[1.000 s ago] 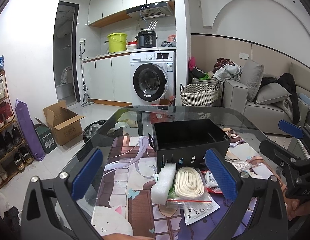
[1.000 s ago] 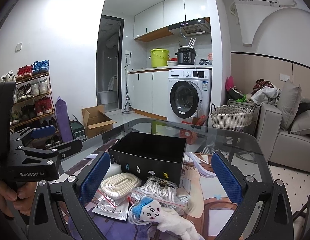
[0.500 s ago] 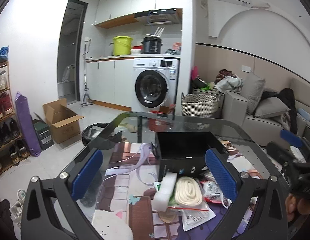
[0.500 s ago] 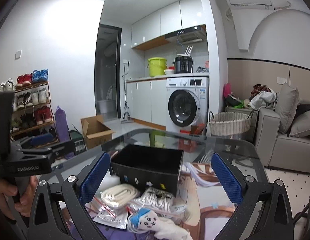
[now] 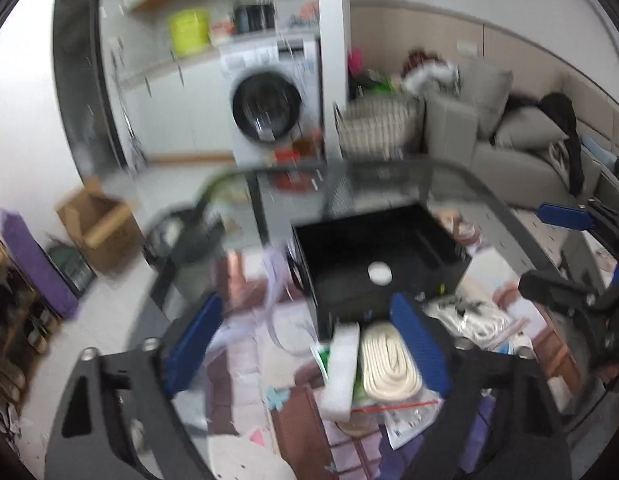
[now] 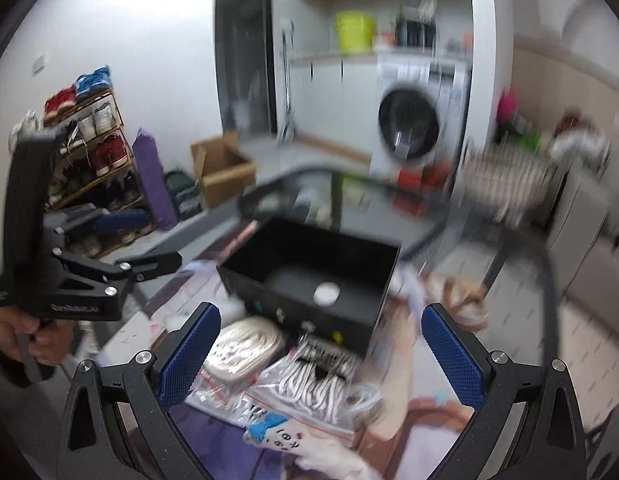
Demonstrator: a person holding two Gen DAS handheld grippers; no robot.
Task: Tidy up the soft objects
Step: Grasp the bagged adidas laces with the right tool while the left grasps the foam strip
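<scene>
Glass table point(image 5: 485, 200) in cluttered living room, black box point(image 5: 373, 264) mid-table. Left wrist view: left gripper point(image 5: 305, 344) unclenched, jaws just been narrowing, nothing gripped; foam block point(image 5: 343, 364) and bagged cream rope point(image 5: 389, 360) below. Should centre over foam before squeezing. Right wrist view: right gripper point(image 6: 321, 354) spread wide, empty, above bagged cords point(image 6: 321, 380) and plush toy point(image 6: 285, 436); best lowered square, pinched gently.

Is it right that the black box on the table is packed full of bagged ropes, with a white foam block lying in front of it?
Not quite. The black box is almost empty: only a small white round thing lies on its floor, as the left wrist view shows. The bagged ropes lie outside, in front of it. The white foam block is indeed in front.
</scene>
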